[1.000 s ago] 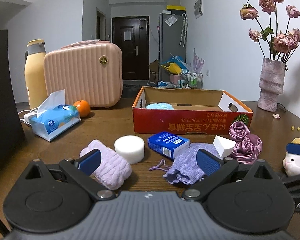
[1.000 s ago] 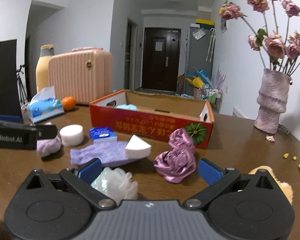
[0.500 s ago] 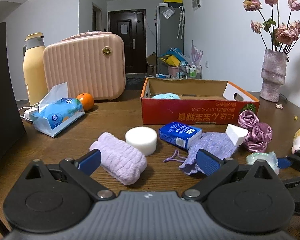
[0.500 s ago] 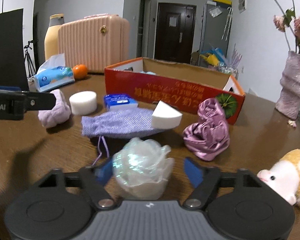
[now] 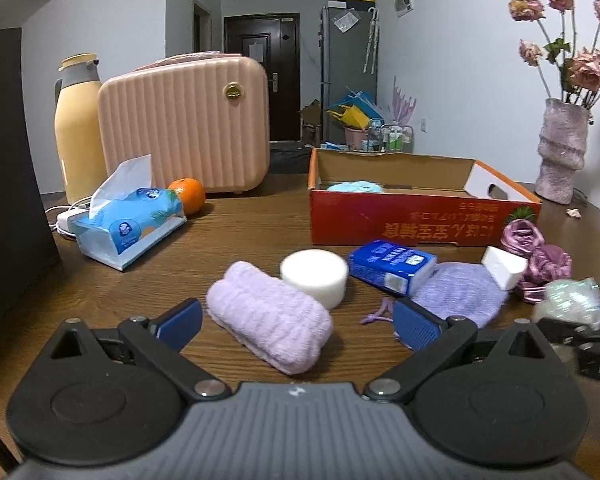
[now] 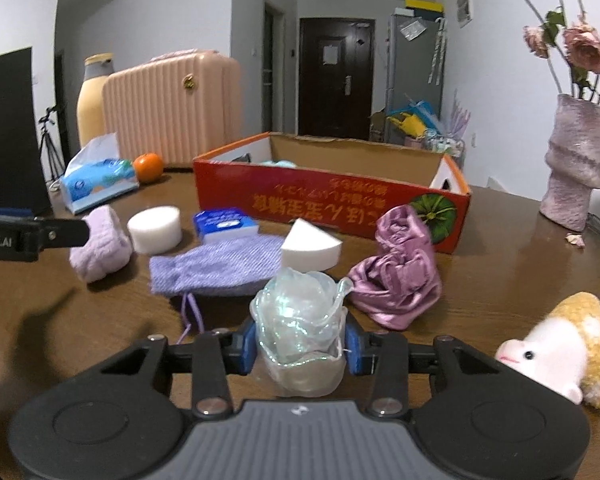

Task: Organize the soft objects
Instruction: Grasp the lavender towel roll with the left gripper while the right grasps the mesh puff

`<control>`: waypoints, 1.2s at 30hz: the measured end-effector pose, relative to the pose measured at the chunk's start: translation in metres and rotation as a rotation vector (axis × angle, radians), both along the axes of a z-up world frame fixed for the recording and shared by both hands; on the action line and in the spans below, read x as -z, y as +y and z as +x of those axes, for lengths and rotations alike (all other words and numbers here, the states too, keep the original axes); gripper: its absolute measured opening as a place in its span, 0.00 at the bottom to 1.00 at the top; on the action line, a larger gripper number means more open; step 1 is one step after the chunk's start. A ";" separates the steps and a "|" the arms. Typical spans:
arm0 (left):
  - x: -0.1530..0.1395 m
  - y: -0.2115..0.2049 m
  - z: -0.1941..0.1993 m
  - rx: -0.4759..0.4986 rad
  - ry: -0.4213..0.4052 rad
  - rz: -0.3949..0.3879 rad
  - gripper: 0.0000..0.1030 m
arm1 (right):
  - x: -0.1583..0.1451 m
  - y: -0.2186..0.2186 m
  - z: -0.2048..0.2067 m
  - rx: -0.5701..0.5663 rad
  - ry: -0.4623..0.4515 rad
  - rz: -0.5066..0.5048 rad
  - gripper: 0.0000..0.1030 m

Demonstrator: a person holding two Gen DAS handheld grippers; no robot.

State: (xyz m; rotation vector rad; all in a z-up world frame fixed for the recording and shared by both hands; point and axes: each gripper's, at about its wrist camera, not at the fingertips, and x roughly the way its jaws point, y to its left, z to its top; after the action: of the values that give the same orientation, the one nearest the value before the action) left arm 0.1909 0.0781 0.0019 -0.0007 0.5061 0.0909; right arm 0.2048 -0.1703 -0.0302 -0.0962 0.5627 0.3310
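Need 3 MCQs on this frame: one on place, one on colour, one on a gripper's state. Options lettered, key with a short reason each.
1. Where is the white wedge sponge?
A. inside the red box
B. on the purple knit pouch
C. beside the orange

2. What colour is the rolled towel?
A. lilac
B. green
C. red

3. What is the state of the right hand-held gripper?
A. wide open, nothing between the pads
B. closed on the iridescent scrunchie
C. closed on the plush toy

Key: 1 B, the wedge rests on the edge of the purple knit pouch, in front of the red box. 2 A, the towel is pale lilac. 3 B, its jaws have just been closing and both blue pads press on the iridescent scrunchie.
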 end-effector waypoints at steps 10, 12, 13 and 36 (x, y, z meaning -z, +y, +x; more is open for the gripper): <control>0.018 0.031 0.035 -0.006 0.091 -0.005 1.00 | -0.007 -0.022 0.006 0.103 -0.040 0.031 0.40; 0.021 0.036 0.042 0.000 0.103 -0.004 1.00 | -0.007 -0.027 0.008 0.127 -0.043 0.030 0.40; 0.022 0.039 0.045 0.005 0.105 -0.005 1.00 | -0.007 -0.028 0.009 0.138 -0.044 0.029 0.40; 0.046 0.045 0.086 0.116 0.219 -0.015 0.85 | -0.001 -0.036 0.018 0.191 -0.029 0.023 0.40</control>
State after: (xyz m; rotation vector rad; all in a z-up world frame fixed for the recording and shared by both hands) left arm 0.2769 0.1235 -0.0438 0.0239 0.7244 -0.0268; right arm 0.2227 -0.2062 -0.0289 -0.0246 0.5344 0.1499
